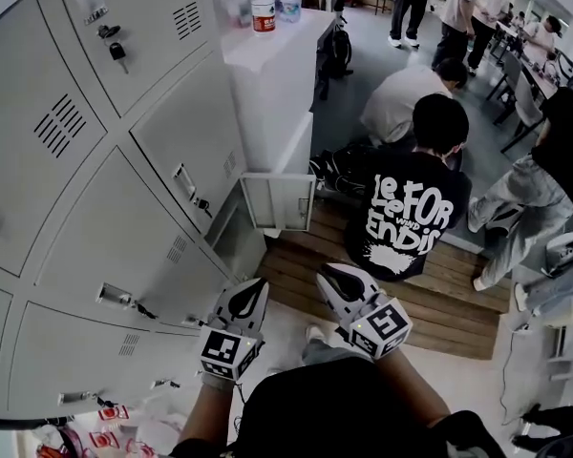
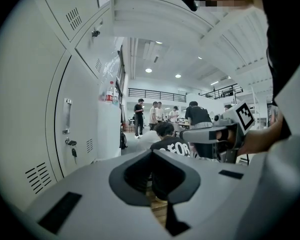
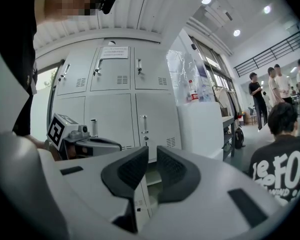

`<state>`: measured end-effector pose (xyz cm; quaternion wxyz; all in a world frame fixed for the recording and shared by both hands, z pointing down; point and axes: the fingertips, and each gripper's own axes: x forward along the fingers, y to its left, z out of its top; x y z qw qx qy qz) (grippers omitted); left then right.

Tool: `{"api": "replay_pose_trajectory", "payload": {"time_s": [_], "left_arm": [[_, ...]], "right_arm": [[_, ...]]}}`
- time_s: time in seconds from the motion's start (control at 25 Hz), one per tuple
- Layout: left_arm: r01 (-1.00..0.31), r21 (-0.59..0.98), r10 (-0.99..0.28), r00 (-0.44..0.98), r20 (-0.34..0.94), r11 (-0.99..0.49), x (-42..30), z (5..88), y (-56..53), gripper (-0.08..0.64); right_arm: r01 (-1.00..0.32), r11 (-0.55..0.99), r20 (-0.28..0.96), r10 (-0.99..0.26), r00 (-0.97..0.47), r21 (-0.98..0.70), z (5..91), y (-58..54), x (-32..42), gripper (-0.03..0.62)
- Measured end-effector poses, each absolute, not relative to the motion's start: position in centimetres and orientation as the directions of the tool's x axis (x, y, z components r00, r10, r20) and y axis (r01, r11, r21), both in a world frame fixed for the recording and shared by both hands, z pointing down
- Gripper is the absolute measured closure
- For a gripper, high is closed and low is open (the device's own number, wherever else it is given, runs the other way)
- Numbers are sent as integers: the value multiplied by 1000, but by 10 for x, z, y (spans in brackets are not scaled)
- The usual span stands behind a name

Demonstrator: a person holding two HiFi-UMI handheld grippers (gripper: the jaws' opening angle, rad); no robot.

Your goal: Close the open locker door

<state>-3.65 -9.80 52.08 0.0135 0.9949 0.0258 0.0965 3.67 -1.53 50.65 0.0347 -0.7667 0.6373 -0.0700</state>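
Head view: a bank of grey lockers (image 1: 95, 160) fills the 9 o'clock side; the open locker door (image 1: 279, 201) belongs to a low compartment and stands swung out near the middle of the frame, at 12 o'clock from the left gripper (image 1: 253, 289) and well apart from it; the right gripper (image 1: 334, 277) is held just beside the left one, at its 3 o'clock; a seated person in a black printed shirt (image 1: 415, 213) is at 2 o'clock from the right gripper, on a wooden platform (image 1: 392, 299); two bottles (image 1: 263, 3) stand on a white cabinet at 12 o'clock

Left gripper view: its jaws meet at the tips with nothing clamped, leaving a hollow behind them through which the black shirt shows; lockers run along 9 o'clock, and the right gripper hangs at 3 o'clock

Right gripper view: its jaws stand a narrow slit apart and grip nothing; the open compartment shows through the slit, with the door's edge toward 6 o'clock beneath the jaws; the left gripper sits at 9 o'clock
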Motion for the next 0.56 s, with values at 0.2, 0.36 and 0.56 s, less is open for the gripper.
{"api": "replay_pose_trajectory", "payload": {"time_s": [0.2,0.36,0.56], "left_arm": [[38,29,42,979,200,-999,-41,522,-101,537],[24,31,30,980,198,-999,-42,521,-103,537],[13,14,15,985,174,-1000,-45,515,-107,537]], "right_arm": [[-973,-179,58,-983,173,-146,505,-20,35,529],[-975,-170,59,-985,163,-143,507,-20,35,529],[-978,-166,57,-986,160,-125,504,-23,32,529]]}}
